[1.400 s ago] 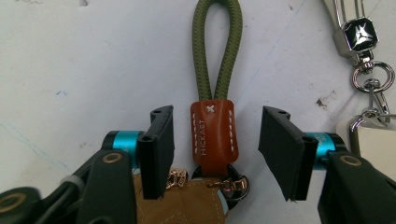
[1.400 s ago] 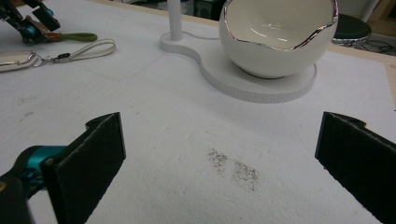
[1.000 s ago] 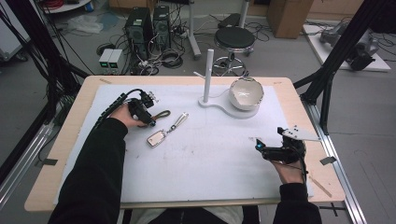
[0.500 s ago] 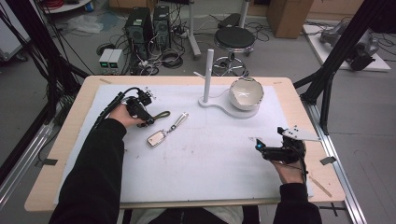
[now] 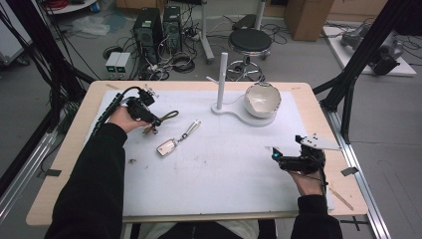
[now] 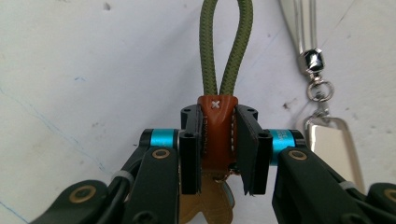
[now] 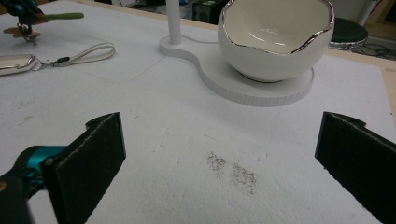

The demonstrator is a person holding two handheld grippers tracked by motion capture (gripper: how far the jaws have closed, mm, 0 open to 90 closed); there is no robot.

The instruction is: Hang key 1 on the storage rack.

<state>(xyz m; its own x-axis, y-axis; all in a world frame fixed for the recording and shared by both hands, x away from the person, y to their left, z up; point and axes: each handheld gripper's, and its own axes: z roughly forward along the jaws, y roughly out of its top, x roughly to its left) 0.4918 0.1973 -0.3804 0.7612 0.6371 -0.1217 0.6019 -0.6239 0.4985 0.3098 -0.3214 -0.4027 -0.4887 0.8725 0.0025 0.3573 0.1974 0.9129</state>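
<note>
Our left gripper (image 6: 217, 154) is clamped on the brown leather tab (image 6: 215, 133) of a green cord keychain (image 5: 160, 119) — over the last second it has lifted slightly off the mat, so a pickup seems underway. The silver key fob (image 5: 167, 147) lies just beside. Our right gripper (image 7: 219, 163) rests wide apart near the table's right edge — well away.

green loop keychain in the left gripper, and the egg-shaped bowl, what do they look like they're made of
The green loop looks like braided cord, matte, with a woven texture. The brown tab that the left gripper clamps looks like leather: smooth tan face, pale stitching, a cross stitch on top. The bowl looks like glazed ceramic, glossy white with reflections, with a jagged mirror-like silver rim, probably a metallic coating.
</note>
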